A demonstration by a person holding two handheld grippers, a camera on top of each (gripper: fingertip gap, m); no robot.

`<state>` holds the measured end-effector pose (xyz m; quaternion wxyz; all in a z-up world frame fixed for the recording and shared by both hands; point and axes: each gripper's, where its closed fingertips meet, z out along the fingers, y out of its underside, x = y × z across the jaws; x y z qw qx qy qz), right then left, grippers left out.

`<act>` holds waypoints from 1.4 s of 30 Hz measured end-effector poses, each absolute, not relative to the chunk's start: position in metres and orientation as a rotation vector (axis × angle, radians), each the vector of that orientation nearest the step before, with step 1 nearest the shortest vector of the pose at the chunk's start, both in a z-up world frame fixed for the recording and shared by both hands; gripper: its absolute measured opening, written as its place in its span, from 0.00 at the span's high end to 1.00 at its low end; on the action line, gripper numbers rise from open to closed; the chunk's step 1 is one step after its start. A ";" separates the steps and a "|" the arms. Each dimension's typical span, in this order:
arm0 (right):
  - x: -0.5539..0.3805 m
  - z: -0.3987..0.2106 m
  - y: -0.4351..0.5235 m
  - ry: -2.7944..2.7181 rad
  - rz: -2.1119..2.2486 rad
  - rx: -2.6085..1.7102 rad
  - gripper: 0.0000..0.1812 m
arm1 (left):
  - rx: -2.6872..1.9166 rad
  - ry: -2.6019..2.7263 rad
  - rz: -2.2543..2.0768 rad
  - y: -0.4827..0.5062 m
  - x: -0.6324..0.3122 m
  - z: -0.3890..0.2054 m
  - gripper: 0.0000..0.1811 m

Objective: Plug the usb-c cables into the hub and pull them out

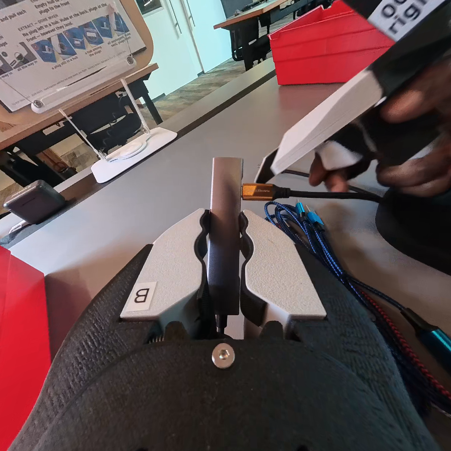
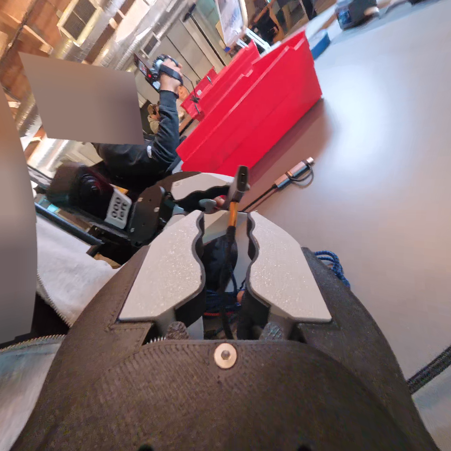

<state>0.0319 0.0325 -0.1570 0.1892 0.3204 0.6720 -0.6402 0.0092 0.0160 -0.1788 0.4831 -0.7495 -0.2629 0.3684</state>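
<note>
A: Left hand-held gripper [image 1: 224,219]?
B: Clamped on the grey hub [image 1: 225,195], held above the table [image 1: 158,195].
A: Right hand-held gripper [image 2: 225,219]?
B: Parted, touching nothing; orange plug [image 1: 256,192] seated in hub's side between its fingers. Blue cables [image 1: 302,227] beside.

You're at a grey tabletop [image 1: 170,156] with red bins [image 1: 324,46] along its far edge. Behind it you have a wooden desk [image 1: 80,102] on dark legs, a clear stand with a white base [image 1: 136,151] holding an instruction sheet [image 1: 61,44], and patterned carpet floor [image 1: 210,80]. White doors [image 1: 180,26] are lit bright. In the right wrist view your ceiling shows silver ductwork [image 2: 136,31] and vents (badly tilted), plus a person raising a camcorder [image 2: 156,70].
</note>
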 end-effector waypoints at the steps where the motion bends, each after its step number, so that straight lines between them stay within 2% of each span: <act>1: 0.030 -0.162 0.030 1.906 -1.770 0.909 0.84 | -1.823 -0.638 0.896 0.016 0.009 -0.178 0.87; 5: 0.031 -0.159 0.023 1.862 -1.787 0.847 0.96 | -1.803 -0.620 0.890 0.017 0.011 -0.175 0.87; 16: 0.033 -0.167 0.016 2.013 -1.798 0.861 0.96 | -1.830 -0.580 0.893 0.021 0.014 -0.177 0.87; 21: 0.048 -0.175 0.015 2.103 -1.707 0.806 0.96 | -2.003 -0.519 0.919 0.029 0.014 -0.198 0.85; 26: 0.051 -0.173 0.017 2.235 -1.716 0.759 0.96 | -1.952 -0.506 0.820 0.031 0.019 -0.193 0.86; 31: 0.049 -0.171 0.014 2.389 -1.912 0.810 0.96 | -1.905 -0.593 0.630 0.028 0.018 -0.193 0.85; 42: 0.054 -0.175 0.024 2.524 -1.753 0.620 0.96 | -1.950 -0.490 0.806 0.032 0.021 -0.193 0.87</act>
